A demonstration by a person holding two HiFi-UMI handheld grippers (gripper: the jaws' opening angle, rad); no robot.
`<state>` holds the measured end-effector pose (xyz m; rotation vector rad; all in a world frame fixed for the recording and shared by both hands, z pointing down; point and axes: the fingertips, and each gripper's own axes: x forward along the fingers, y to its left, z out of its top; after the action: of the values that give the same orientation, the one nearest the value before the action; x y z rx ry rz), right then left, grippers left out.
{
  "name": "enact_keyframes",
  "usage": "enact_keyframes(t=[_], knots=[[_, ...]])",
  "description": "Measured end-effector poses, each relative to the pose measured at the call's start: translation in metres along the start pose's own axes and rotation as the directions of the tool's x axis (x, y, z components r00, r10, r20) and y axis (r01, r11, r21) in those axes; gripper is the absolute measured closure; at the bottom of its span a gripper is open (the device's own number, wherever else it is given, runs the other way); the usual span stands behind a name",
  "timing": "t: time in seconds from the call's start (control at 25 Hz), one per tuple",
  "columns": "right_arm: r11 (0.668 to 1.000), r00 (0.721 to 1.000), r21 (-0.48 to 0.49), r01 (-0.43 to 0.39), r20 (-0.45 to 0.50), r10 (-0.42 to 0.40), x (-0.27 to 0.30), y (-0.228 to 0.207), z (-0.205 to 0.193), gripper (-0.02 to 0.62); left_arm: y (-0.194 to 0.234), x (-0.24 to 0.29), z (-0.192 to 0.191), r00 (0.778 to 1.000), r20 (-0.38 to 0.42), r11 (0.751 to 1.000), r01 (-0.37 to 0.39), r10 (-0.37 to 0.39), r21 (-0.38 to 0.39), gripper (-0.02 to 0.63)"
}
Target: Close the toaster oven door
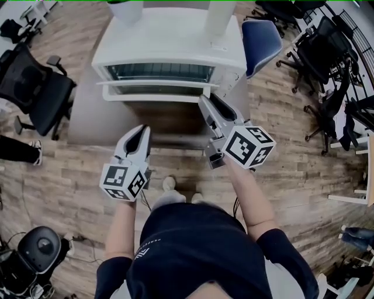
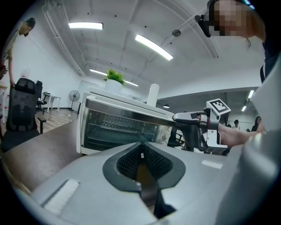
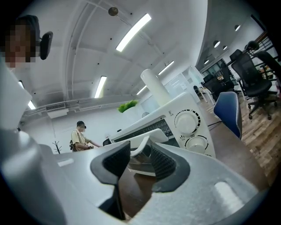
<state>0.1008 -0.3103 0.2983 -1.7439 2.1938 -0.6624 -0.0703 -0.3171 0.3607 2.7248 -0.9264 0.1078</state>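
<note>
The right gripper (image 1: 205, 100) (image 3: 140, 151) has its jaws partway apart at the right end of the toaster oven's (image 1: 169, 44) (image 3: 184, 127) door handle (image 1: 156, 85) (image 3: 147, 144). The white handle end shows between its pads, though I cannot tell whether they press on it. The door (image 1: 158, 72) stands up close against the oven's front, and whether it is fully shut is unclear. The two control knobs (image 3: 187, 121) sit on the oven's face, right of the door. The left gripper (image 1: 142, 129) (image 2: 141, 149) is in front of the oven, well clear of it, jaws together on nothing. The oven rests on a brown table (image 1: 87, 117), with a white cylinder (image 1: 219, 17) on the oven's top and a blue chair (image 1: 260, 41) to the oven's right.
</note>
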Motion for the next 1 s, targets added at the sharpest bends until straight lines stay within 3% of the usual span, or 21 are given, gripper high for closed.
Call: enact_keyframes(t=[0.56, 0.88, 1.0], knots=[[0.992, 0.993, -0.097, 0.086, 0.089, -0.078, 0.026, -0.012, 0.038, 0.538, 0.016, 0.014, 0.017, 0.999, 0.023, 0.999, 0.029, -0.029, 0.014, 0.56], [0.988, 0.99, -0.118, 0.102, 0.107, -0.089, 0.025, -0.007, 0.038, 0.548, 0.026, 0.018, 0.023, 0.999, 0.029, 0.999, 0.04, -0.04, -0.002, 0.557], [0.982, 0.988, -0.142, 0.122, 0.115, -0.106, 0.022, -0.004, 0.037, 0.597, 0.026, 0.022, 0.026, 0.998, 0.032, 0.999, 0.052, -0.051, -0.003, 0.557]])
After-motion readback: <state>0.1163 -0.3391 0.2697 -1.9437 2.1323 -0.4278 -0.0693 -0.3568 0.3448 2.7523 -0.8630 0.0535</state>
